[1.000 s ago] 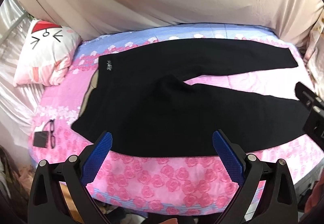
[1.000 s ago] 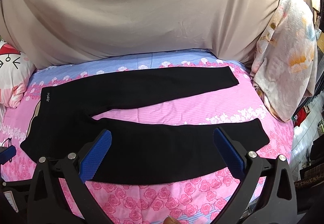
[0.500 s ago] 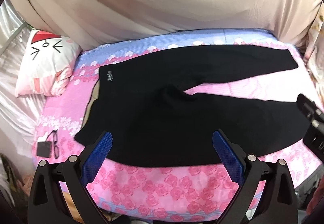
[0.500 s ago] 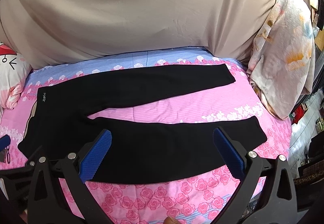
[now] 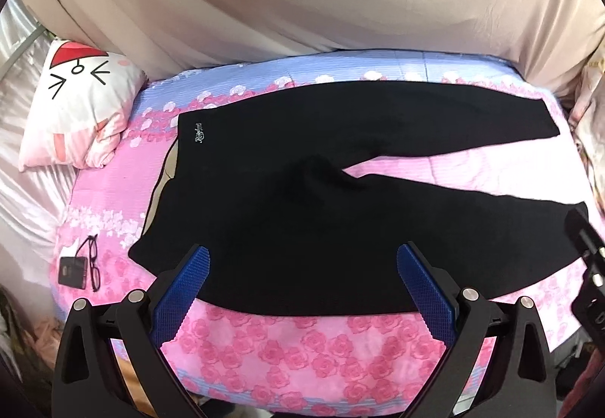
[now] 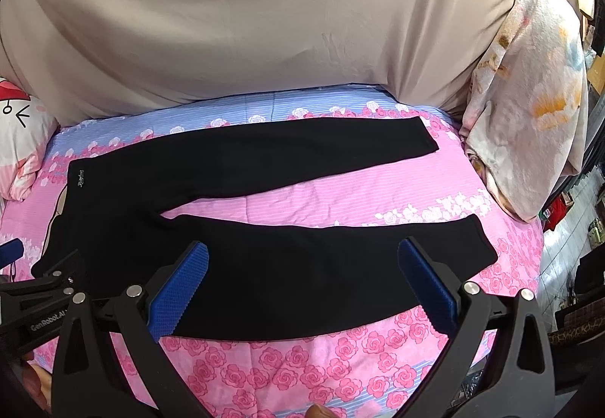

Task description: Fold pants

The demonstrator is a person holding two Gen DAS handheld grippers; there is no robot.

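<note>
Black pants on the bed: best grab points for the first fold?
Grip the near leg of the pants along its near edge: left gripper at the waist corner, right gripper near the cuff. Come from the front; both are open, the fabric lies flat, legs splayed.

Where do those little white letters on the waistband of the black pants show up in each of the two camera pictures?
Left wrist view: the white logo sits left of centre, in the upper half, at the far corner of the black pants.
Right wrist view: the logo lies far left, about mid-height.
Shared landmark: the cartoon pillow, just left of the logo in both views.
</note>
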